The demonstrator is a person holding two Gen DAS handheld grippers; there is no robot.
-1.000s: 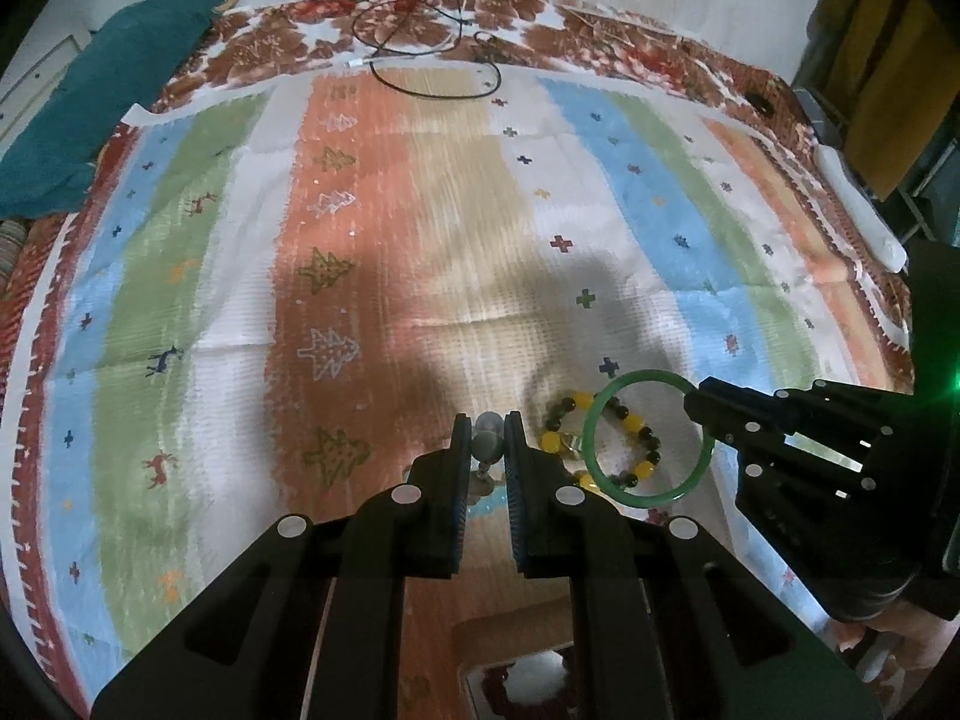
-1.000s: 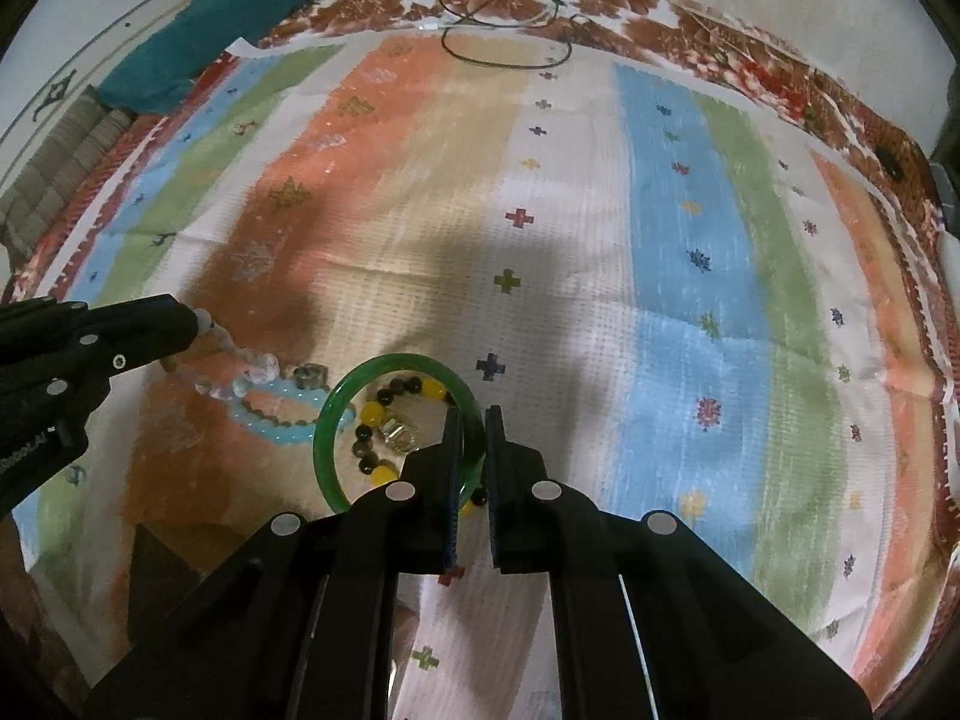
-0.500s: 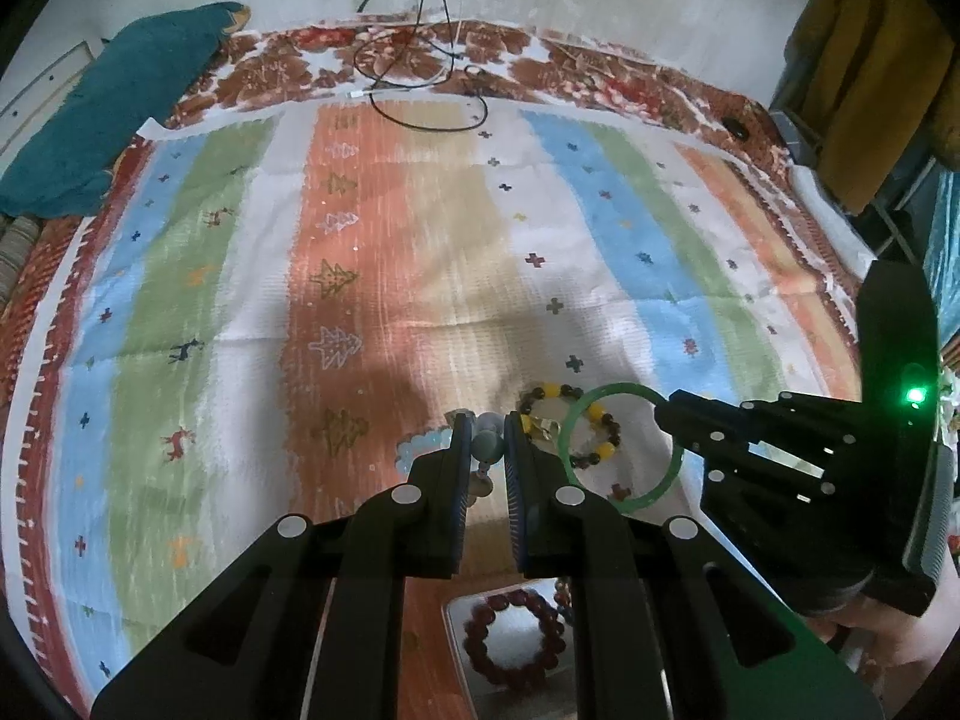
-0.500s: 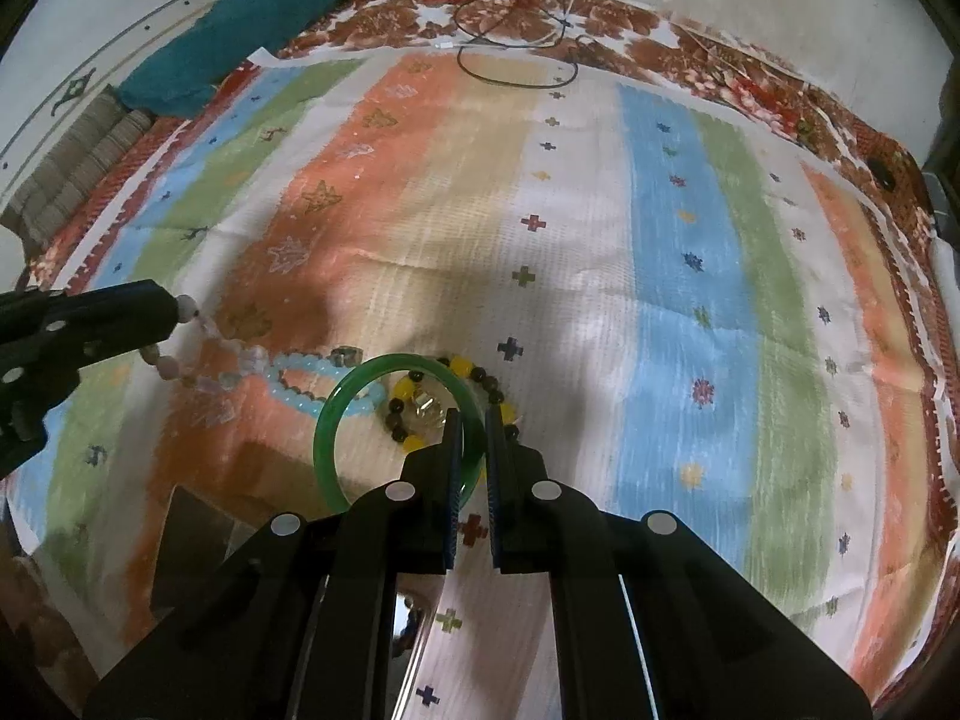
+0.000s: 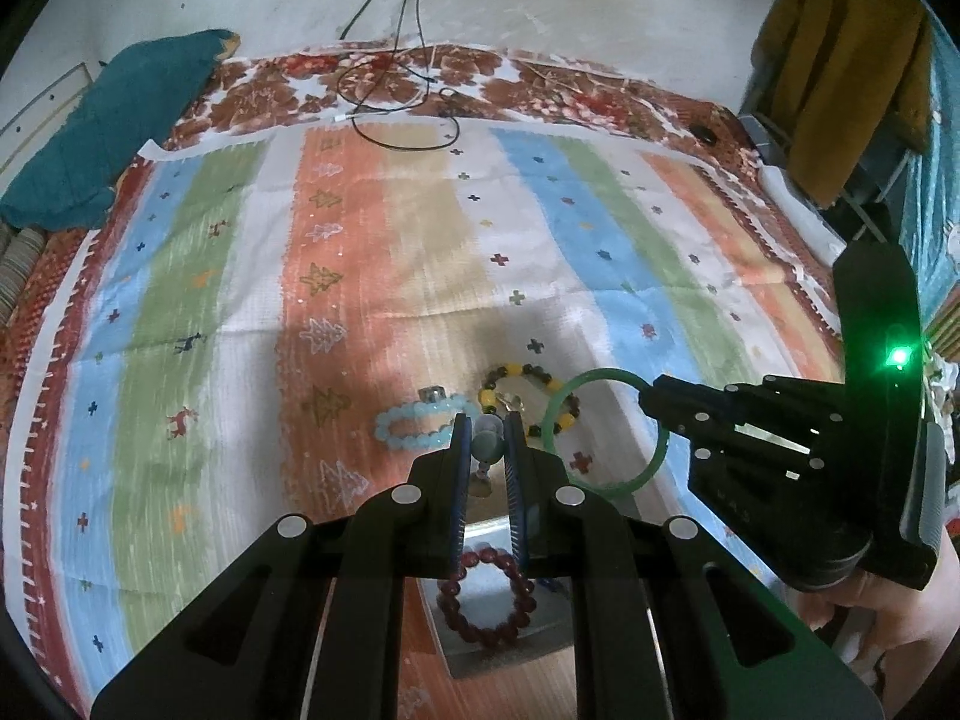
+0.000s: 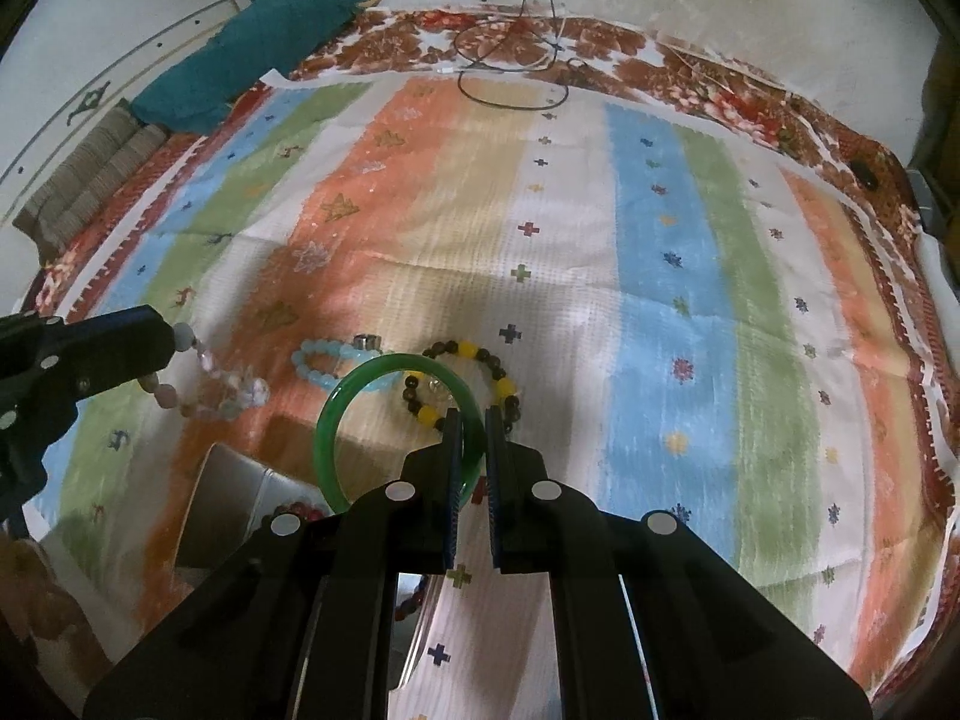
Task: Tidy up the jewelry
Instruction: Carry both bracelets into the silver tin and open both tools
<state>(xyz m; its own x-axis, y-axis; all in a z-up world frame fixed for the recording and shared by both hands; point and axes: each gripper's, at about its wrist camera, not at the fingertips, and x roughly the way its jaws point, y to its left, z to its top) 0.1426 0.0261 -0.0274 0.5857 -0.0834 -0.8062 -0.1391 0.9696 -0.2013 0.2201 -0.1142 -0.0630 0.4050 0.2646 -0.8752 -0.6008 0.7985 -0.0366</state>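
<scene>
The left tool [image 5: 487, 441] is clamped on a pale bead of a translucent beaded string [image 6: 207, 387], which hangs from its tips clear of the striped blanket [image 5: 540, 228]; the right tool [image 6: 473, 429] is pinched narrow on the rim of the green bangle [image 6: 336, 420], also held above the cloth. Compared with a second ago, both tools have risen and drawn back toward the near edge of the bed, so an open grey box [image 5: 510, 636] with a dark red bead bracelet [image 5: 486, 597] inside has come into view beneath the left tool. That suggests two pieces are now being carried to the box together. Left behind on the blanket are the light blue bead bracelet [image 5: 414, 423] and, just beside it, the yellow-and-dark bead bracelet [image 5: 528, 399], so at least two pickups likely remain after these drops.
</scene>
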